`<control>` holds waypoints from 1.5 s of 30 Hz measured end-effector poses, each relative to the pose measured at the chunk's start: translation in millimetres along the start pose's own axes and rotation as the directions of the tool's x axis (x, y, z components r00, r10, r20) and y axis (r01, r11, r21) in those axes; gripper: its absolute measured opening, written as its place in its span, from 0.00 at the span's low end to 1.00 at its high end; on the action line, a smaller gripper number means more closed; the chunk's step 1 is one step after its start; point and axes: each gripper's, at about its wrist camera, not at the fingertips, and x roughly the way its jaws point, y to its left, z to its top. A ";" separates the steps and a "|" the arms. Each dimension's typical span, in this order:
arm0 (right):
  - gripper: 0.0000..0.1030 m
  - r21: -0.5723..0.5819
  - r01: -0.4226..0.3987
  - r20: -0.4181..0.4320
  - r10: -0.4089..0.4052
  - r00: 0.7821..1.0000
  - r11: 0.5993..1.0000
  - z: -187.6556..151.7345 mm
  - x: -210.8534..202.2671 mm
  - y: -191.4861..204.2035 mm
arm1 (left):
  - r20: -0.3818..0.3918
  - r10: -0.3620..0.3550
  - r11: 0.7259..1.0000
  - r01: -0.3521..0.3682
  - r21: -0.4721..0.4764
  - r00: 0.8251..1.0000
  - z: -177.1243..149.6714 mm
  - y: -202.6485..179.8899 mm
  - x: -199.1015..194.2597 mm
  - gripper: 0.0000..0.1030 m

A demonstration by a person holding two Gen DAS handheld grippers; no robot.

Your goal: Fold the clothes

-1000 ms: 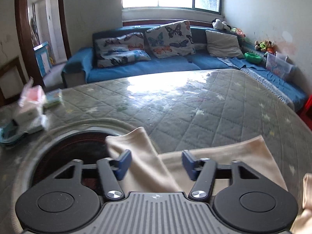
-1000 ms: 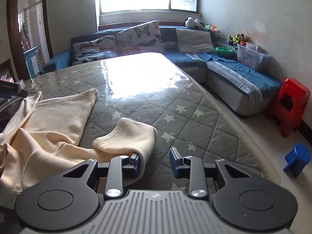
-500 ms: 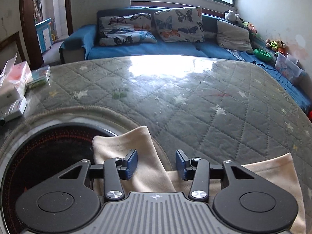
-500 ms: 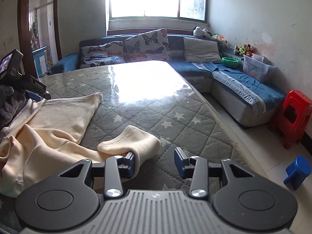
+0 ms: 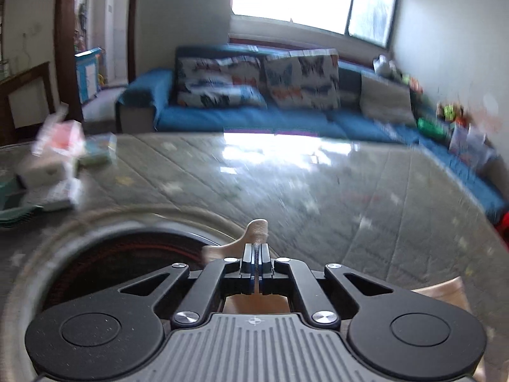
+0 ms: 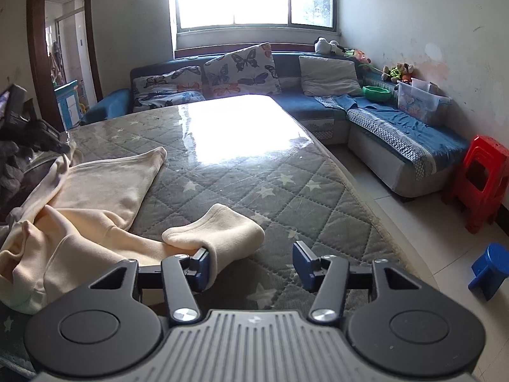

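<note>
A cream garment (image 6: 95,210) lies crumpled on the left part of the grey quilted table (image 6: 286,191). One cuffed sleeve end (image 6: 219,232) points toward my right gripper (image 6: 251,264), which is open, its left finger touching that cuff. My left gripper (image 5: 256,261) is shut on a fold of the cream garment (image 5: 254,232), which sticks up between the closed fingers; more of the cloth shows at the lower right of the left wrist view (image 5: 445,289).
A dark round recess (image 5: 127,261) in the table lies left of the left gripper. Boxes and packets (image 5: 60,165) sit at the table's far left. A blue sofa (image 6: 318,105) runs behind and right of the table. Red stool (image 6: 477,178) and blue stool (image 6: 493,267) stand on the floor.
My left gripper has shut on the cream cloth and lifted it; the left view is blurred by motion. My right gripper has opened wider beside the sleeve cuff.
</note>
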 end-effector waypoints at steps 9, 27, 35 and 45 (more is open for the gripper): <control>0.63 -0.103 0.037 0.002 -0.037 0.999 0.994 -3.9 2.9 18.4 | 0.171 0.027 0.986 0.002 -0.166 0.985 -15.3 83.7 -131.1 0.02; 0.70 0.177 0.144 0.038 -0.153 0.988 0.974 -15.8 0.0 -13.9 | 0.074 0.245 0.886 -0.192 -0.422 0.967 -144.5 209.4 -245.1 0.02; 0.71 -0.073 0.197 0.026 -0.196 0.980 0.978 -33.2 4.1 13.2 | 0.010 0.262 0.871 -0.232 -0.433 0.965 -169.4 214.2 -242.6 0.02; 0.74 -0.177 0.292 0.096 -0.279 0.956 0.940 -15.6 20.9 35.8 | -0.010 0.288 0.859 -0.263 -0.439 0.958 -170.4 217.0 -236.2 0.02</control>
